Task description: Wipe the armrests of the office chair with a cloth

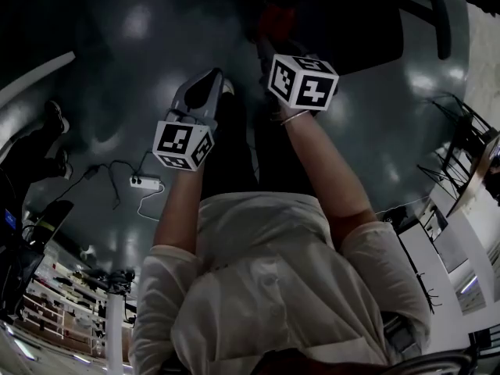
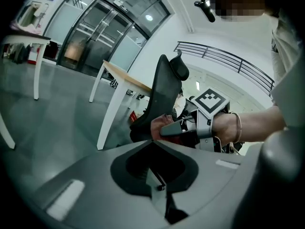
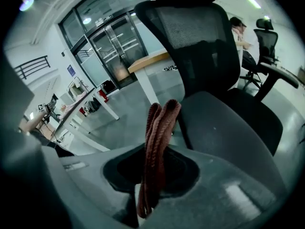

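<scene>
**Cloth gripped, armrest not yet touched**

This is an open office with a glossy dark floor (image 1: 117, 45) and glass doors (image 3: 114, 42). A white-legged table (image 2: 125, 80) stands off beyond the left tongs.

The left tongs (image 1: 216, 75) are closed with nothing between the jaws, held low in front of the person. Just to their right, the right tongs (image 3: 151, 190) are pinched tight on a reddish-brown cloth (image 3: 159, 132). It stands up out of the jaws in a doubled fold.

Straight ahead of the right tongs is the black office chair (image 3: 224, 123), its mesh back upright and its seat nearest. One armrest (image 3: 280, 75) juts out well to the right of the cloth, clear of it.

The cloth looks soft, light and floppy, with a woven, grippy face. Held by its fold, the free end should drape over the pad, though it may bunch unless pressed flat. The armrest looks rigid. I'd guess the chair swivels or rolls under a push, so the idle left tongs could steady it.

I can see no bucket, basin or bottle near either tongs.
</scene>
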`<action>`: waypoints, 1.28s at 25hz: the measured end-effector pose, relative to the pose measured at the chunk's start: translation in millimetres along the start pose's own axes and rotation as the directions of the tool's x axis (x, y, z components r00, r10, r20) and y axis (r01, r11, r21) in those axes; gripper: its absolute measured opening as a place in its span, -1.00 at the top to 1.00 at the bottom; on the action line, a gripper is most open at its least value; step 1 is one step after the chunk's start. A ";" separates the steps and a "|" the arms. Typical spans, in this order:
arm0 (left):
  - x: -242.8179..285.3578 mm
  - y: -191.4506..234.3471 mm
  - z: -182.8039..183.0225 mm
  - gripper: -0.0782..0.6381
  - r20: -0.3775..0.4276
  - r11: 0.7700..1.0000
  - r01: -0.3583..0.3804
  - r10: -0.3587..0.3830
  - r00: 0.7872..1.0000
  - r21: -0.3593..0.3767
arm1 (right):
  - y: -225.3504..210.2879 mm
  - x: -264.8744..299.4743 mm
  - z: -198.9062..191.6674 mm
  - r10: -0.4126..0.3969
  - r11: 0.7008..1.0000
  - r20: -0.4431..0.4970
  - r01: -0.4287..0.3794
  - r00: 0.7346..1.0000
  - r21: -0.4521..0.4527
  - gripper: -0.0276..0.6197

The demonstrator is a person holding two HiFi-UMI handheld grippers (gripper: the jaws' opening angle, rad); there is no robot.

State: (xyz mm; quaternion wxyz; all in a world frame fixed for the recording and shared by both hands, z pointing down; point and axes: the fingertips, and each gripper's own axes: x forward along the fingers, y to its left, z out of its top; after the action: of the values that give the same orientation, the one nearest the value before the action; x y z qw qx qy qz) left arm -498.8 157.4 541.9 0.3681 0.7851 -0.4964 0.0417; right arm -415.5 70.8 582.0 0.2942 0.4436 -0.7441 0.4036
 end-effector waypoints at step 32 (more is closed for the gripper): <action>-2.2 -134.6 -80.0 0.73 -0.036 0.998 0.043 -0.041 0.999 0.050 | -81.0 -114.2 -119.8 0.005 0.998 0.014 -0.006 1.000 0.069 0.77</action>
State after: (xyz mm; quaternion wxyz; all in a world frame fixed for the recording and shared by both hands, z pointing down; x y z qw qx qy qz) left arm -366.8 240.4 526.8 0.3575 0.8036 -0.4720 0.0603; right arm -283.7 199.6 578.8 0.2724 0.4543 -0.7329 0.4269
